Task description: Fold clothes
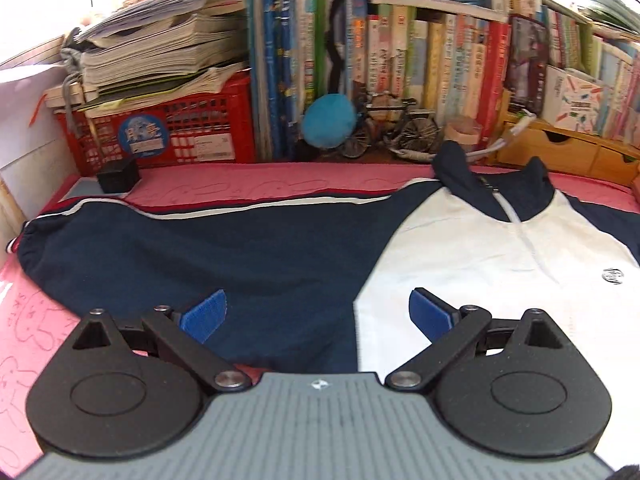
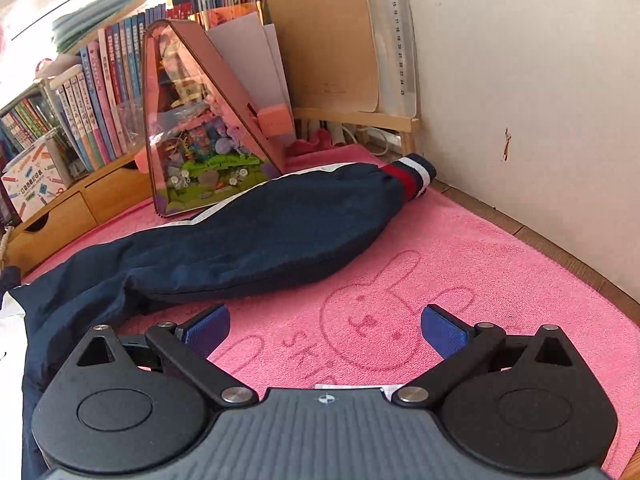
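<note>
1. Two grippers hang low over a zip-up track jacket (image 1: 460, 248), navy with a white chest panel, which lies spread flat and front-up on a pink bunny-print towel (image 2: 460, 264). Both sleeves reach straight out to the sides and no part is doubled over.
2. Left gripper (image 1: 316, 314): its jaws stand wide apart with nothing between the blue pads. It hovers over the seam where the navy left sleeve (image 1: 180, 240) meets the white panel, probably because this is a handy place to pinch cloth for a sleeve fold.
3. Right gripper (image 2: 326, 330): equally wide, equally empty. It sits over bare towel just in front of the right sleeve (image 2: 260, 232), whose striped red, white and navy cuff (image 2: 412, 174) ends near the wall (image 2: 520, 80).
4. Laying the jacket flat with its collar (image 1: 492, 188) towards the bookshelf (image 1: 420, 60) looks deliberate: the seams give straight fold lines.
5. Clutter crowds the far edge. A triangular display case (image 2: 200, 128) touches or nearly touches the right sleeve, and a red crate (image 1: 168, 128) stands beyond the left one, so a lifted sleeve could snag.
</note>
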